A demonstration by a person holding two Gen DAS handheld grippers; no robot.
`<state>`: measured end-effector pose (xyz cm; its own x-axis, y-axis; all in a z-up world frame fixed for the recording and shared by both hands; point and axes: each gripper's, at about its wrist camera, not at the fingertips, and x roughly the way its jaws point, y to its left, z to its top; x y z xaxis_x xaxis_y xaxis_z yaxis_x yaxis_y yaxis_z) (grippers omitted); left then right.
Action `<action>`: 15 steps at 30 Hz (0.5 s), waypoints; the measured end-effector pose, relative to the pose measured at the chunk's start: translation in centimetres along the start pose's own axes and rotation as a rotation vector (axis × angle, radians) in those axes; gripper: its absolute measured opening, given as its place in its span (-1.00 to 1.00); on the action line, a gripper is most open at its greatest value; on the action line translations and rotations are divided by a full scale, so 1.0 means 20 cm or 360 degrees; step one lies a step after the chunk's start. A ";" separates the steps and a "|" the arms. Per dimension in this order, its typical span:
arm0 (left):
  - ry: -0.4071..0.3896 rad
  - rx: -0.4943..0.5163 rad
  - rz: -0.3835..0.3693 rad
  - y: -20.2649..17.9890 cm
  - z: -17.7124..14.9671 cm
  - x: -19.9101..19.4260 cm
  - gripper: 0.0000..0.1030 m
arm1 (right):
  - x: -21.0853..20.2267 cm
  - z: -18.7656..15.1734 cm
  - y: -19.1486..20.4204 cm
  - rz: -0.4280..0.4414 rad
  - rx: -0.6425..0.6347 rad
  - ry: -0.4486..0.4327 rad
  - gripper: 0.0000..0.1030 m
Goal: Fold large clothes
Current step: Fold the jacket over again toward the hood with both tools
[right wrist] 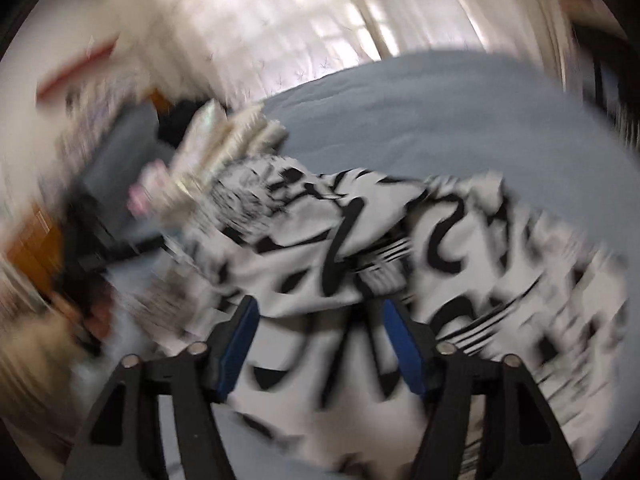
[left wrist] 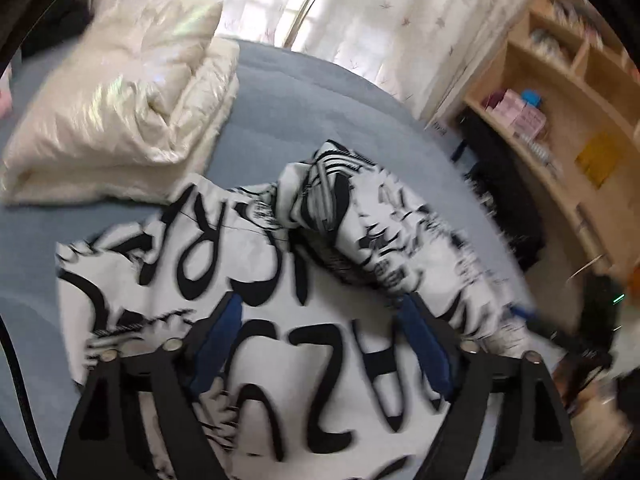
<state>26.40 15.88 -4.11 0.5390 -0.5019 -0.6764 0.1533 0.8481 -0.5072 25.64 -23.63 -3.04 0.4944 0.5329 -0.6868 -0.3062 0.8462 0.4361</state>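
A large white garment (left wrist: 248, 248) printed with bold black lettering lies crumpled on a blue bed (left wrist: 300, 100), with one bunched fold humped up in its middle. My left gripper (left wrist: 320, 304) hangs just above the cloth's near part, open, its blue pads (left wrist: 218, 344) wide apart with nothing pinched. In the right wrist view, which is heavily blurred, the same garment (right wrist: 312, 240) spreads across the bed (right wrist: 420, 120). My right gripper (right wrist: 320, 306) is open over it, and its blue pads (right wrist: 236, 352) stand apart from the fabric.
A folded cream duvet (left wrist: 120, 112) sits on the bed beyond the garment at the left, also visible as a blur (right wrist: 224, 136). A wooden shelf unit (left wrist: 560, 120) with boxes stands off the bed's right side, with a dark object (left wrist: 500, 184) on the floor beside it. Pale curtains (left wrist: 360, 8) hang behind.
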 end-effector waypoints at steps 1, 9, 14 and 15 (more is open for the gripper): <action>0.0026 -0.0051 -0.0043 0.02 0.02 0.01 0.69 | 0.01 0.00 -0.03 0.0081 0.0139 0.0011 0.48; 0.0169 -0.0320 -0.0171 0.07 0.17 0.26 0.70 | 0.26 -0.01 -0.29 0.0354 0.0821 0.0122 0.50; 0.0285 -0.0358 -0.0200 0.06 0.28 0.54 0.70 | 0.41 0.06 -0.35 0.0327 0.0871 0.0104 0.50; 0.0289 -0.0353 -0.0205 0.05 0.29 0.57 0.69 | 0.43 0.08 -0.36 0.0315 0.0862 0.0108 0.50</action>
<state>37.51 11.90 -9.30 0.3669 -0.6420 -0.6732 0.0154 0.7277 -0.6857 33.36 -25.12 -11.27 0.4112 0.6948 -0.5901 0.0814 0.6168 0.7829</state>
